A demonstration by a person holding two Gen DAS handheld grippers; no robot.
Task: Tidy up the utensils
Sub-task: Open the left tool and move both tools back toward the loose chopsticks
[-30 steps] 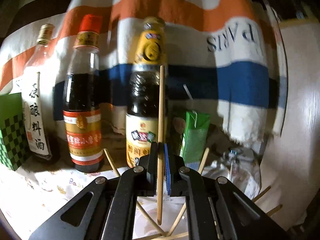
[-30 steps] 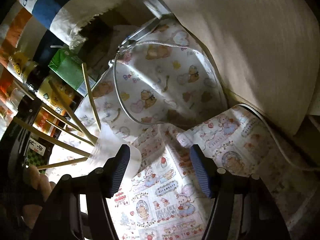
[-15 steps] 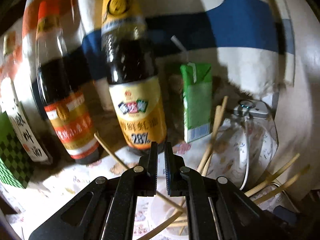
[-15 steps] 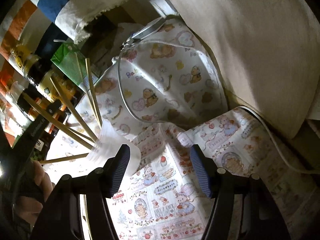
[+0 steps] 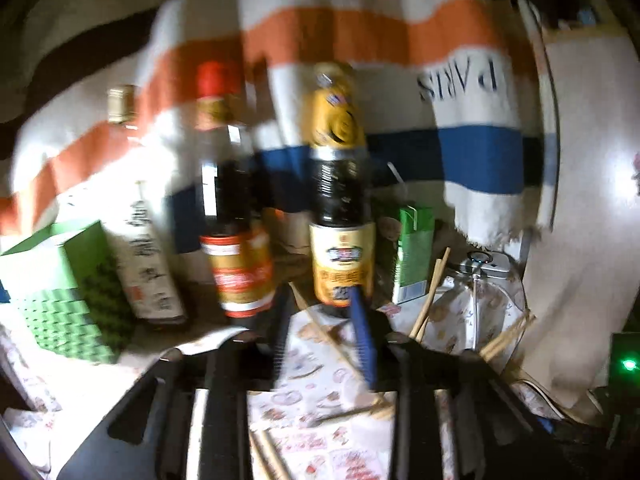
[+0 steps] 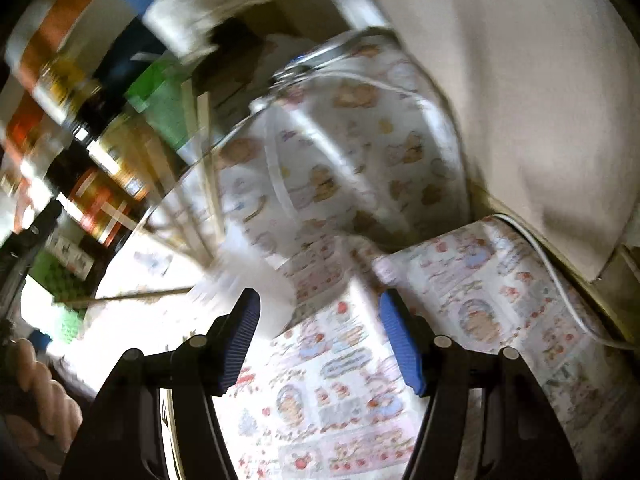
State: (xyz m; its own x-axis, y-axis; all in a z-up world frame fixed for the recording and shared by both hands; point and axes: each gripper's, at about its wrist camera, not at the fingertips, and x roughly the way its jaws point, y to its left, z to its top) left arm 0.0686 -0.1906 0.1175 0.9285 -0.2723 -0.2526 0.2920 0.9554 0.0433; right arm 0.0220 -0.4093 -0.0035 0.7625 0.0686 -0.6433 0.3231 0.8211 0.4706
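My left gripper (image 5: 322, 336) is blurred; its jaws are opening and the pads press on nothing. Behind the gap a wooden chopstick (image 5: 316, 320) slants across the patterned cloth. More chopsticks (image 5: 430, 292) lean up to the right, near a glass jar (image 5: 480, 280). In the right wrist view a white cup (image 6: 248, 280) holds several chopsticks (image 6: 208, 184) that fan out to the upper left. My right gripper (image 6: 320, 340) stands open just right of the cup, its left finger (image 6: 240, 340) close beside it with nothing between the pads.
Three sauce bottles (image 5: 340, 216) stand in a row before a hanging striped towel (image 5: 460, 80). A green carton (image 5: 414, 256) and a green checkered box (image 5: 60, 284) flank them. A white cable (image 6: 552, 272) runs along the right. A person's fingers (image 6: 36, 392) show at lower left.
The left gripper held a chopstick upright a second ago; now its jaws stand apart and hold nothing, and it has pulled back and up. The right gripper has rolled slightly.
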